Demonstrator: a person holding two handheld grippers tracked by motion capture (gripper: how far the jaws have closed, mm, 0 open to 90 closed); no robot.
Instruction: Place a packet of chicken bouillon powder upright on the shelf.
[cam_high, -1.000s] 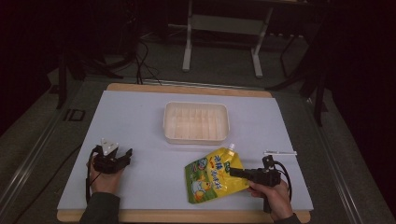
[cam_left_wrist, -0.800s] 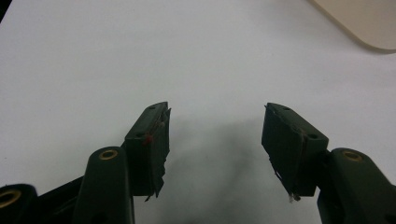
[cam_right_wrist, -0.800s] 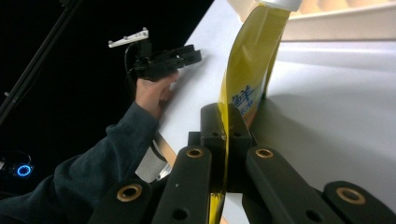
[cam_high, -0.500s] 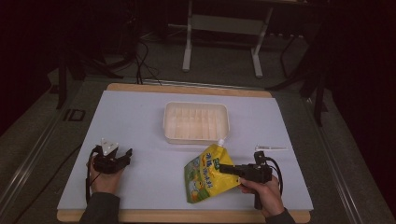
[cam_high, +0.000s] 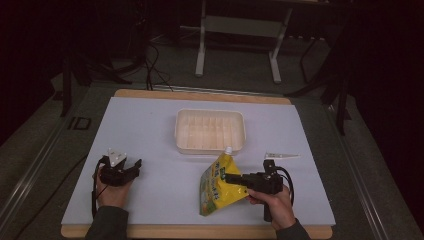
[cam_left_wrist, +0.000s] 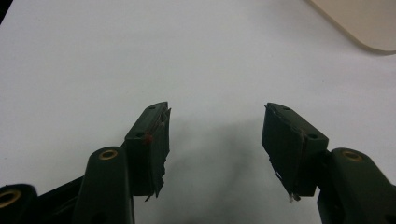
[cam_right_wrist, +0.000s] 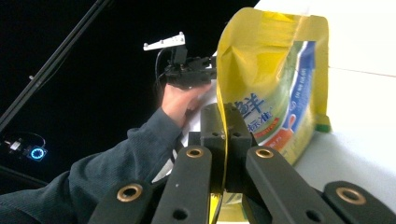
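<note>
Change since earlier: our right gripper has carried the yellow pouch leftward and tipped it up, so its white spout now points toward the tray; our left gripper has stayed where it was.
Right gripper: we see its two jaws pressed together on the edge of the pouch, the yellow film pinched flat between them in the right gripper view.
Pouch: yellow with blue and green print, held tilted over the white mat, its spout just beside the near rim of the tray, its lower corner down near the mat.
Left gripper: our jaws stand wide apart with only bare mat between them, low over the left front of the mat.
Tray: a pale ribbed plastic tray sits at the middle of the mat, well apart from the left gripper.
Table: the mat covers a wooden board.
</note>
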